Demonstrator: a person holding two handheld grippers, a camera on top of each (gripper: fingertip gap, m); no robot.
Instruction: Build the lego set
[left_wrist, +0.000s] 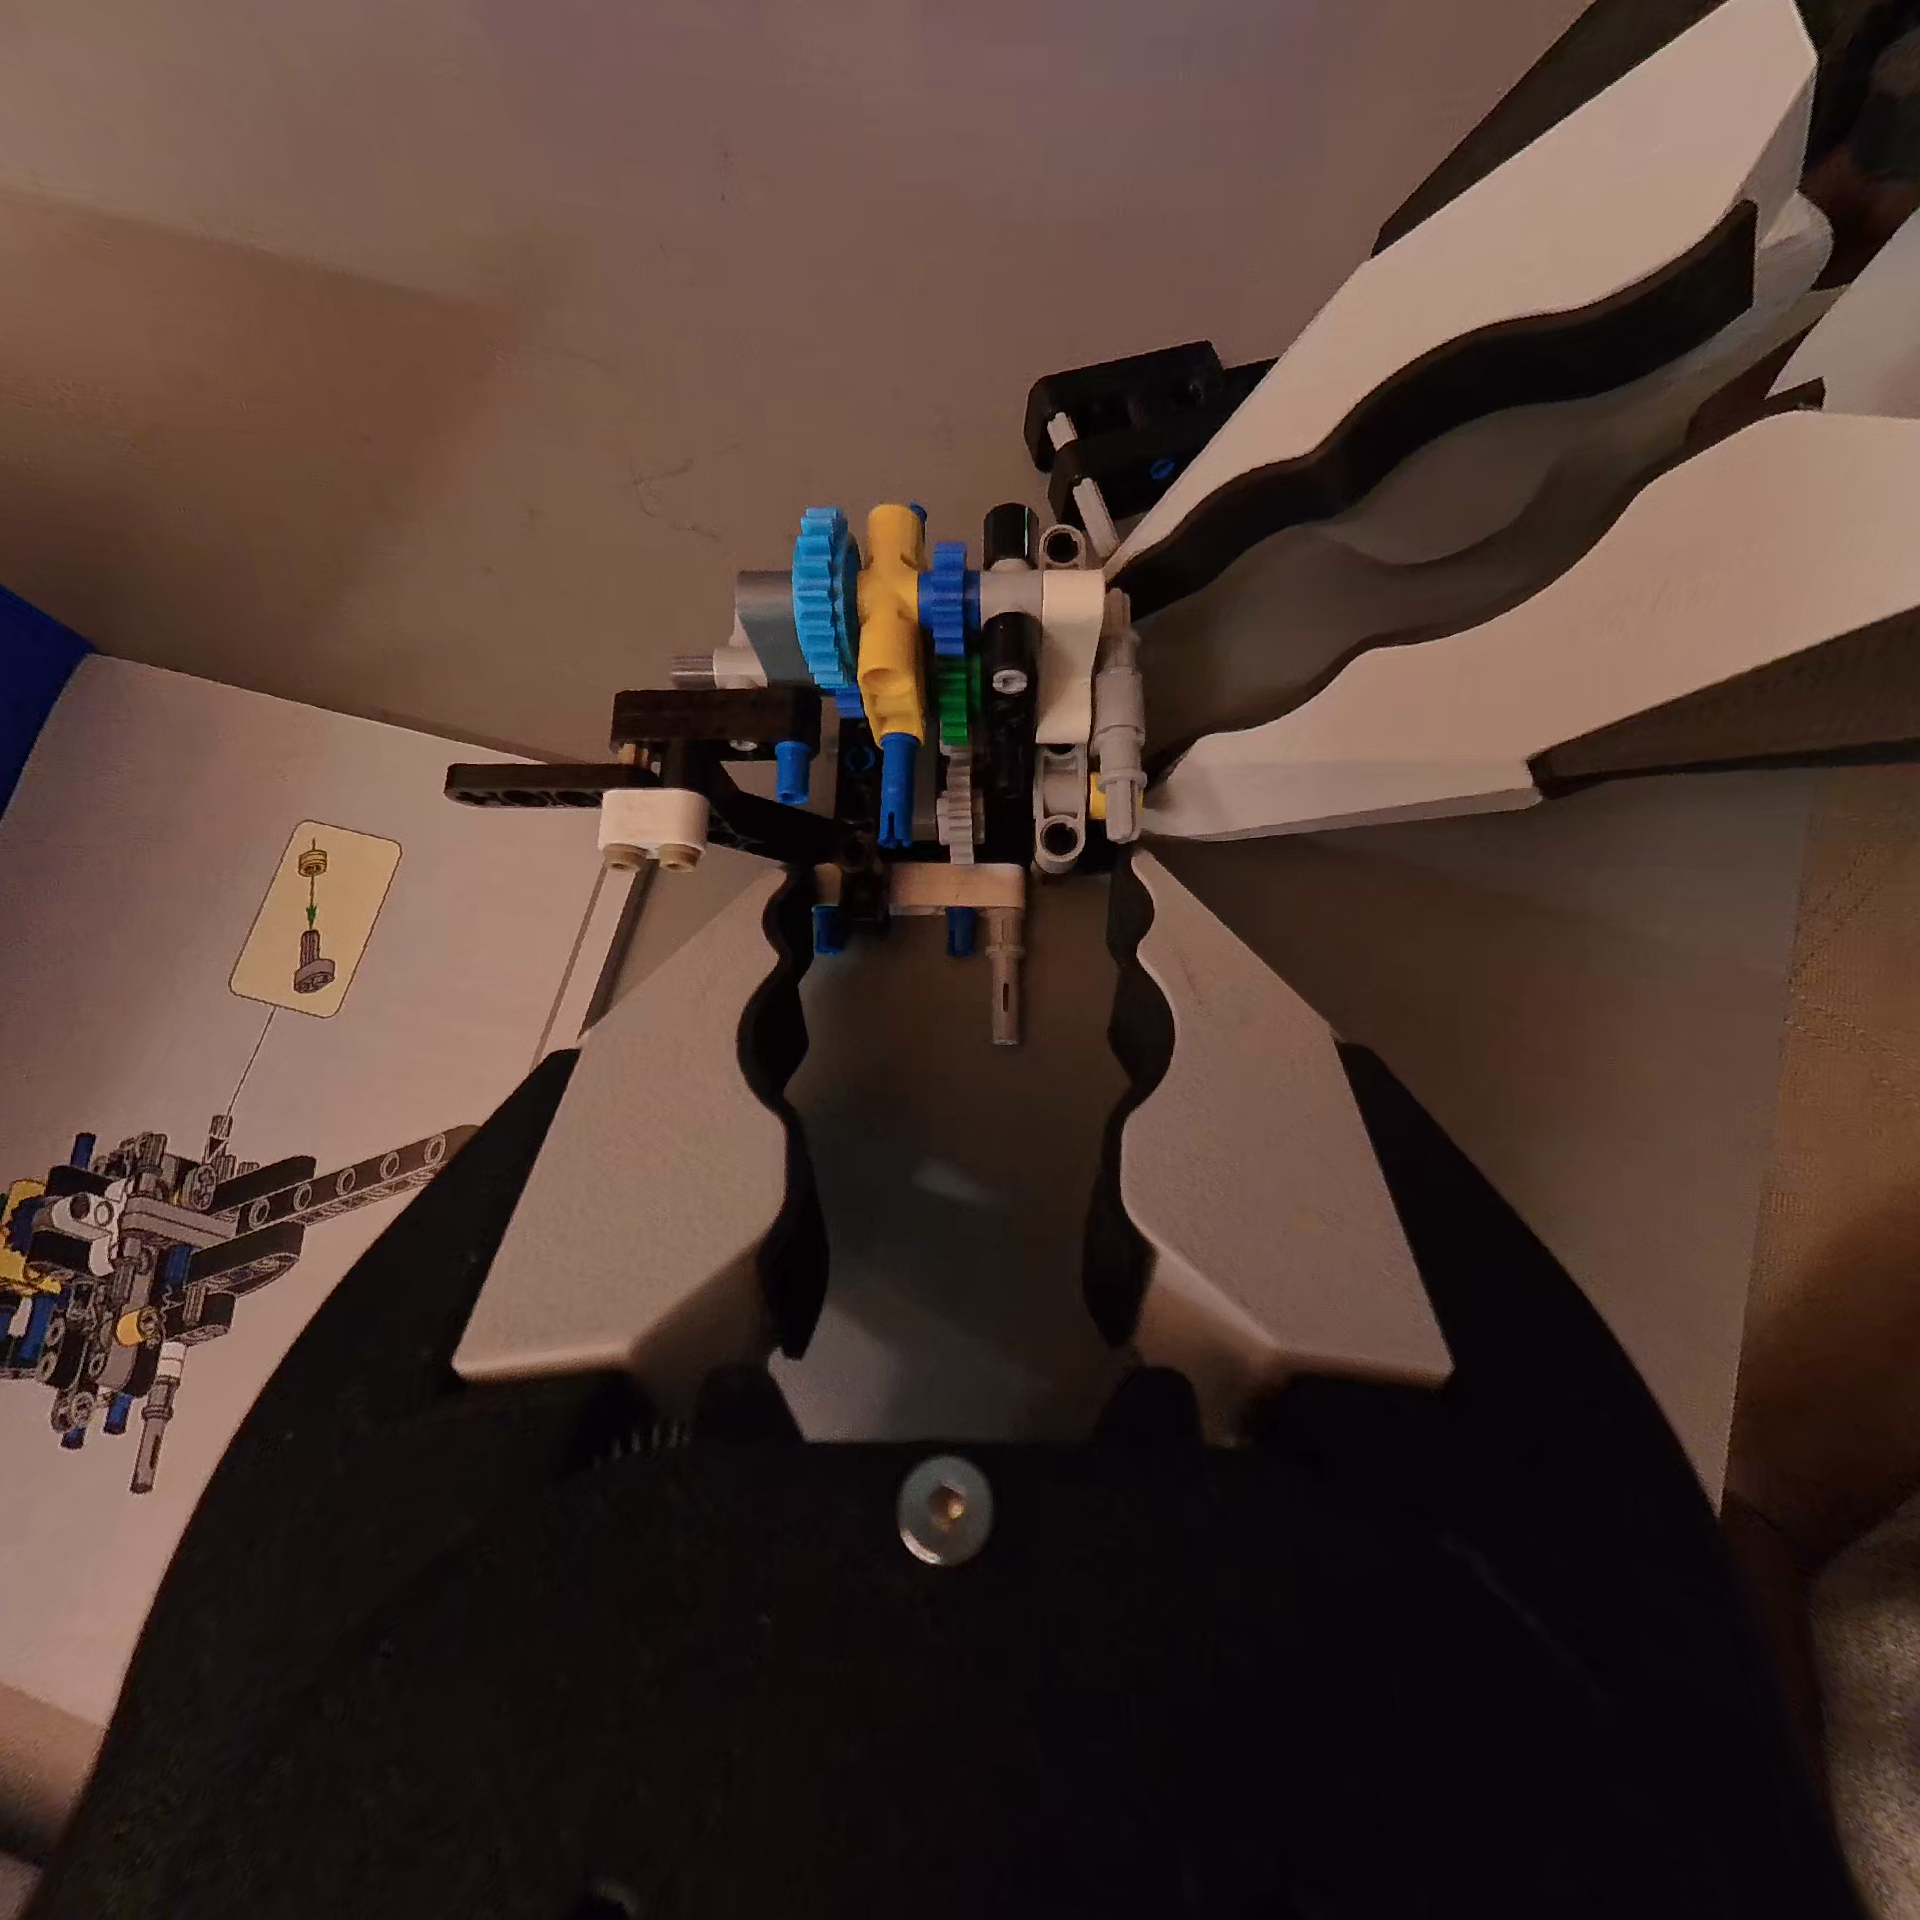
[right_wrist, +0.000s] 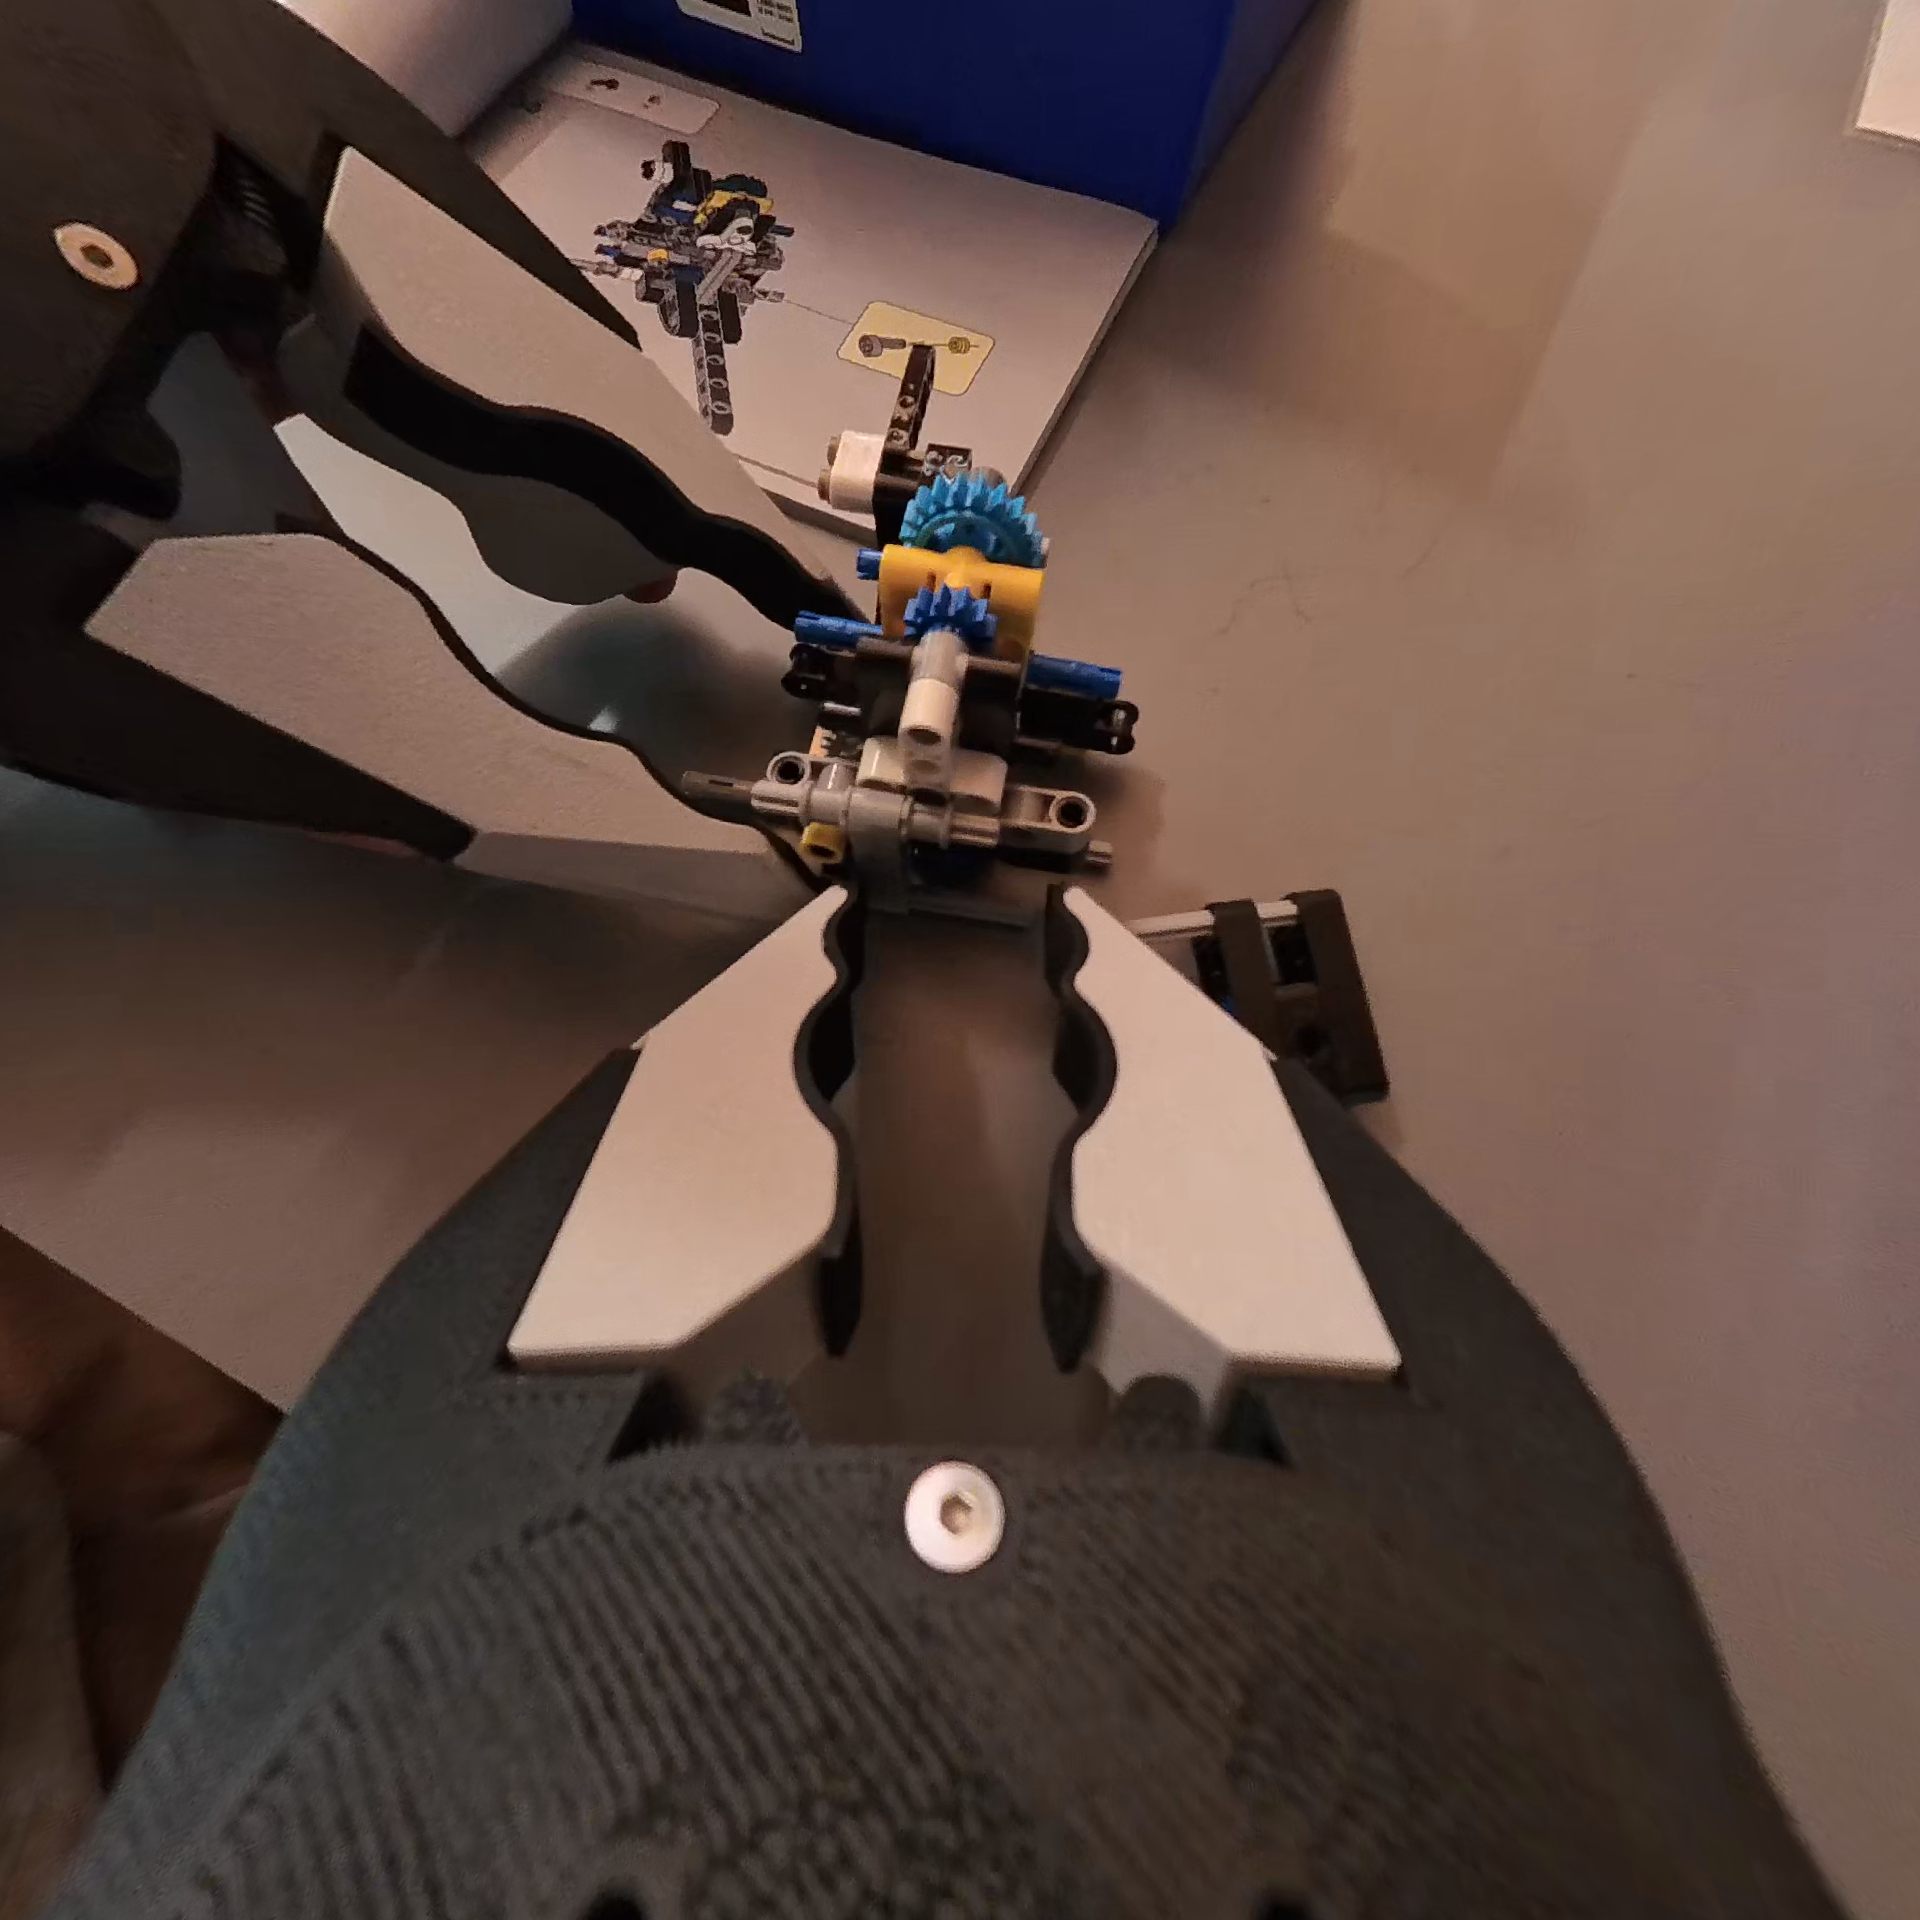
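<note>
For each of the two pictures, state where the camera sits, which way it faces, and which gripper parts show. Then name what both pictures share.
Left wrist view: on the left gripper, looking along its fingers at the lego assembly; the right gripper enters upper right.
Right wrist view: on the right gripper, facing the assembly's other side; the left gripper enters upper left.
Shared: assembly, instruction booklet, loose black part.

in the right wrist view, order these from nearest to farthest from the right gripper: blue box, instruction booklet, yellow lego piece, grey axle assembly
1. grey axle assembly, right at the right gripper fingertips
2. yellow lego piece, farther up the model
3. instruction booklet, beyond the model, left of centre
4. blue box, top edge, behind the booklet
</note>
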